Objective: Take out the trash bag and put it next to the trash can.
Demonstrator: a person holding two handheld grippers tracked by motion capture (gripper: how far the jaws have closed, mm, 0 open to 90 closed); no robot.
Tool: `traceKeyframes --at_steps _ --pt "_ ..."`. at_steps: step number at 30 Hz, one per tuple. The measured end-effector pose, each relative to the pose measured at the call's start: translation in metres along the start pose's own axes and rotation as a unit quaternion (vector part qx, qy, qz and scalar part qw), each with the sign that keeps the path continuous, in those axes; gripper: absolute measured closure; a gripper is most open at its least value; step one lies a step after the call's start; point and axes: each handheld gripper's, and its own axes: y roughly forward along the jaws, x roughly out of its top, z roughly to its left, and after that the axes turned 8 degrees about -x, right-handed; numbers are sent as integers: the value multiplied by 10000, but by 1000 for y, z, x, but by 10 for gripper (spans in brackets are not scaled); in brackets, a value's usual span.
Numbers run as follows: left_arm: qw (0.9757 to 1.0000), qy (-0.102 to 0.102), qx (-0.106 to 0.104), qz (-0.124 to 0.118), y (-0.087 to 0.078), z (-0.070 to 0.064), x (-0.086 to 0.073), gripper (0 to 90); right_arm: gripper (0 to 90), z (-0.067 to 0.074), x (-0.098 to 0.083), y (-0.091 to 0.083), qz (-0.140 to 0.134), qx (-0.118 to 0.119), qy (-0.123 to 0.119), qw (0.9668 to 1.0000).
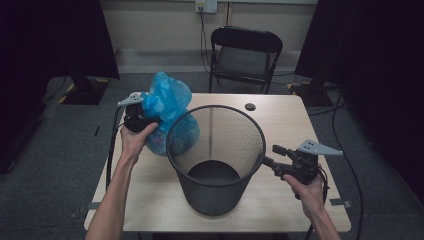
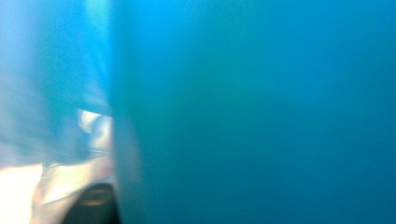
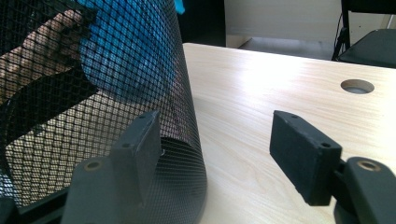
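A black mesh wastebasket (image 1: 215, 197) stands upright in the middle of the wooden table (image 1: 285, 125). A crumpled blue plastic bag (image 1: 167, 97) bulges against the basket's left side, above the tabletop. My left gripper (image 1: 145, 120) is pushed into the bag, and its jaws are hidden by the plastic. In the left gripper view the blurred blue bag (image 2: 257, 112) lies right against the lens. My right gripper (image 1: 272, 155) is open at the basket's right side. Its left jaw stands by the mesh wall (image 3: 177, 154), with bare table (image 3: 243, 93) between its jaws (image 3: 219, 144). Through the mesh I see the bag (image 3: 126, 56).
A black folding chair (image 1: 245, 52) stands behind the table's far edge. A round cable hole (image 1: 250, 106) is in the tabletop near that edge. Cables trail over the grey floor at both sides, and dark curtains hang at left and right.
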Motion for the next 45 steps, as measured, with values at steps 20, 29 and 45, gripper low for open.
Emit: traceKeyframes --at_steps 20,29,45 --pt "9990 -192 405 -44 -16 1 4 266 334 -2 1 0 -21 29 34 10000" --pt "9998 73 132 -101 4 -7 13 854 335 -1 0 4 13 29 49 10000" --pt "9988 117 441 201 -17 -23 -2 176 336 -1 -1 1 9 43 35 10000"
